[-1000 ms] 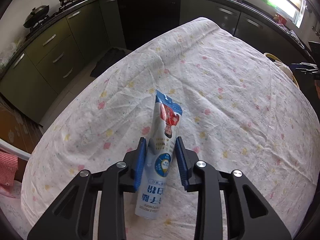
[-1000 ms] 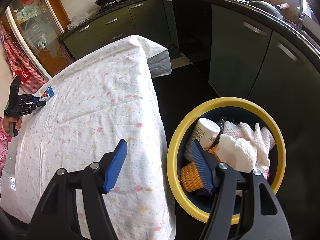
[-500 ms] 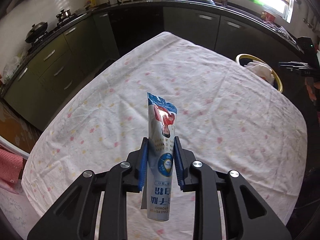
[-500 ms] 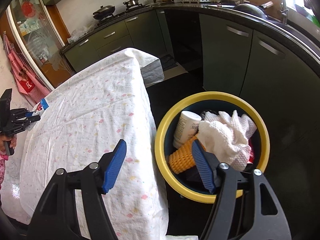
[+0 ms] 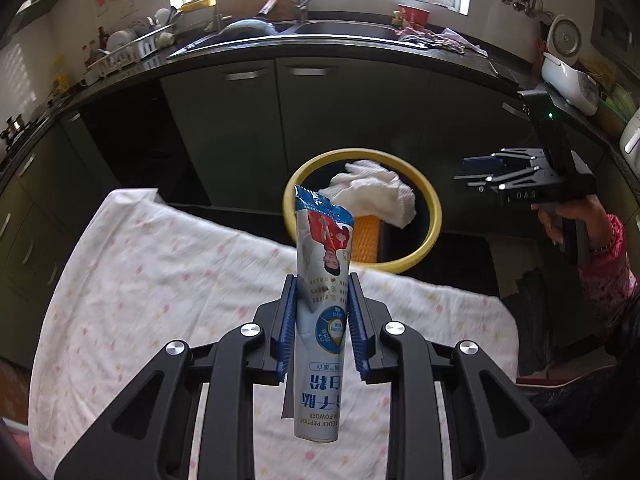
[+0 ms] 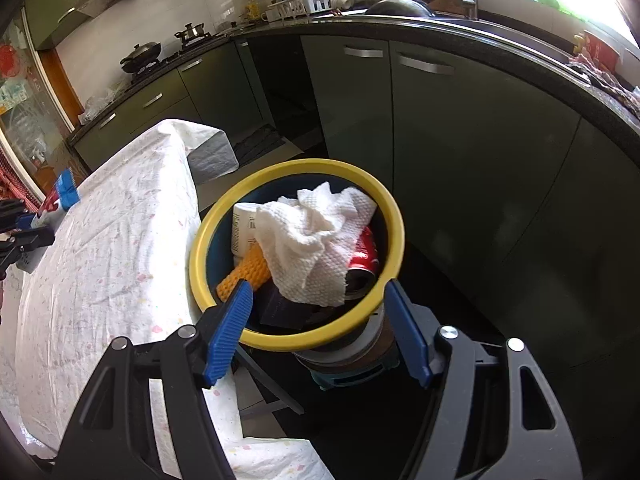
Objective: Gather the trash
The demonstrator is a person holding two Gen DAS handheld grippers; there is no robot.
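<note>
One table: we see the table (image 5: 168, 280) under a flowery cloth, with no other trash on the part that shows.
Bin: the yellow-rimmed bin (image 6: 394, 240) stands on the floor just beside the table, and we think it is nearly full.
In the bin: a white paper towel (image 6: 316, 240), a red can (image 6: 363, 258), a white bottle (image 6: 242, 228) and something orange, maybe a net.
Right gripper (image 6: 320, 320): our fingers are spread wide and hold nothing, near the bin.
Left gripper (image 5: 322, 320): our fingers pinch the packet.
Packet (image 5: 322, 280): up in the air above the table, torn end toward the bin.
Left to do: we drop the packet in; it may be the last piece.
</note>
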